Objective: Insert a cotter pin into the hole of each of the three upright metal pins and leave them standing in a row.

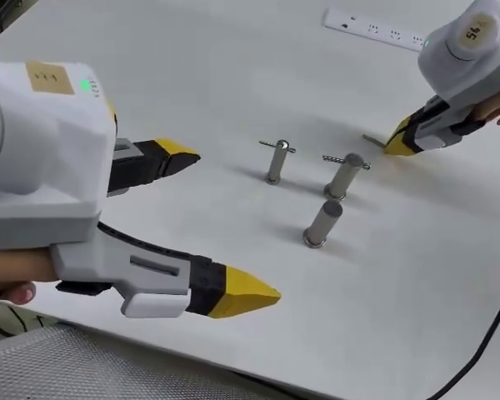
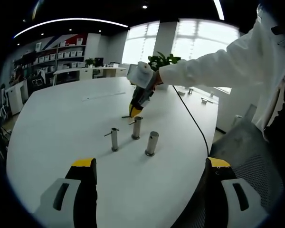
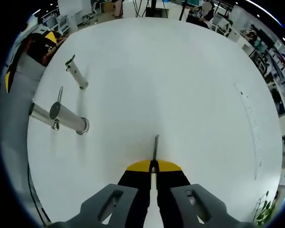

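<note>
White table (image 1: 192,67) carries three upright metal pins (image 1: 323,223); a power strip (image 1: 373,29).

Three grey metal pins stand upright, near one another but apart. The farthest pin (image 1: 275,163) has a thin cotter pin (image 1: 277,147) crosswise through its top. The middle pin (image 1: 344,177) holds a second cotter pin (image 1: 347,159) the same way. The nearest pin (image 1: 322,223) has a bare top. A third cotter pin (image 3: 155,144) is pinched at one end in the right gripper (image 3: 154,166), and its free end seems to touch the table (image 1: 192,67).
</note>
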`<state>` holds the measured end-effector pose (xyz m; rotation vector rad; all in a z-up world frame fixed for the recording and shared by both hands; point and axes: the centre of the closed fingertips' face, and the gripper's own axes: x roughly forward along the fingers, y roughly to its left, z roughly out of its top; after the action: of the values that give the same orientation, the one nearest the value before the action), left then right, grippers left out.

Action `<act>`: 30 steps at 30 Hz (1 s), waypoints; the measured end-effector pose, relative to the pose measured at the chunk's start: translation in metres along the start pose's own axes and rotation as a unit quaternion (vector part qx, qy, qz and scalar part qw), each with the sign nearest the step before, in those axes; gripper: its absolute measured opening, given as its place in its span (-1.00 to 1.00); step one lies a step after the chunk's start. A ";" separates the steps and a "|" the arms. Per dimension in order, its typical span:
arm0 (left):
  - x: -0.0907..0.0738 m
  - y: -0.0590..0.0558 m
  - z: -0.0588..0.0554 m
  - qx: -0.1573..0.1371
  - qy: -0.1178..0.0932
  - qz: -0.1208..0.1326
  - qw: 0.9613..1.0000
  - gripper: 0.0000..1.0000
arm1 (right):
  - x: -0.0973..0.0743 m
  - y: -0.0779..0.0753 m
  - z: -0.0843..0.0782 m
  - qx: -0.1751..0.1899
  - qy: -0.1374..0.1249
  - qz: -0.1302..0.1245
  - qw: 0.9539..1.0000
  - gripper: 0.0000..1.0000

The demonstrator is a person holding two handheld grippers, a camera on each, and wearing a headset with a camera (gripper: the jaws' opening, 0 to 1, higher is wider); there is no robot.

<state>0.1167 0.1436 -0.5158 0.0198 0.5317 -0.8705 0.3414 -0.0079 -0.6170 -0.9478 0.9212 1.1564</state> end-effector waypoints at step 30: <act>0.019 -0.003 0.015 -0.083 -0.031 -0.019 0.996 0.36 | -0.112 0.086 0.055 -0.095 -0.189 -0.119 0.970 -1.00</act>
<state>0.1313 0.1246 -0.5113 -0.1695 0.5456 -0.8595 0.2440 0.0214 -0.5045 -0.9205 0.3845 1.1776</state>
